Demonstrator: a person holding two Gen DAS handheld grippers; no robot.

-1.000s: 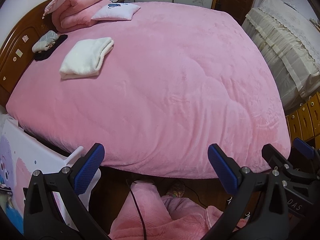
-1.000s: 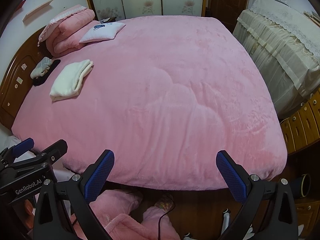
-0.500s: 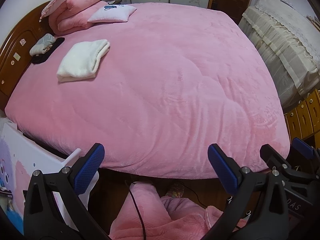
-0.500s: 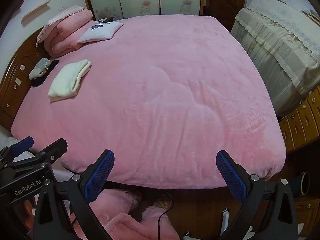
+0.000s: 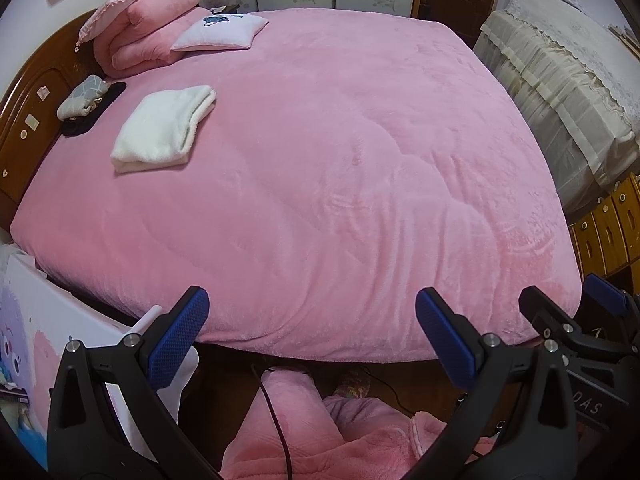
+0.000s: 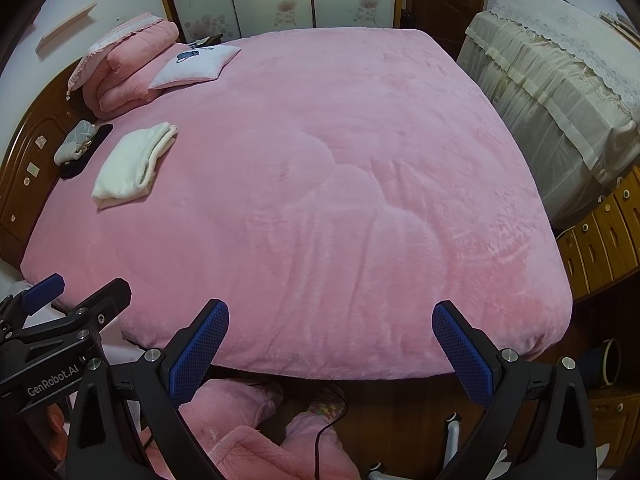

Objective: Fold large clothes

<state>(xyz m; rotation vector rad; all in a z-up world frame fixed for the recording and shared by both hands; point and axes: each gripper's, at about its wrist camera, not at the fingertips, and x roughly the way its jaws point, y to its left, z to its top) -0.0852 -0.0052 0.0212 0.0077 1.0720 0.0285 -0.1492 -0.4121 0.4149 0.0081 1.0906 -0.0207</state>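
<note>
- The left tool (image 5: 308,334) hangs over the foot of the bed, its blue-padded fingers (image 5: 178,338) spread wide with nothing between them.
- The right tool (image 6: 330,350) is just beside it, equally wide open and empty; in the left wrist view only its tip shows at the right edge.
- A pink plush blanket (image 5: 320,184) covers the whole bed, smooth apart from faint ridges near the foot.
- A folded white garment (image 5: 164,128) lies on the blanket near the headboard (image 5: 24,120), well away from both tools.
- Beside it, against the headboard, a small grey patterned bundle (image 5: 82,96) rests on something flat and black; what either is I cannot make out.
- A folded pink quilt (image 5: 148,28) and a pale cushion (image 5: 220,32) sit at the far corner.
- Below the bed's edge, a person's pink fleece clothing (image 5: 296,428) is cut off by the frame, with a dark cable (image 5: 276,420) running across it.
- A cloth-draped piece of furniture (image 6: 560,80) stands to the right, its shape hidden.
</note>
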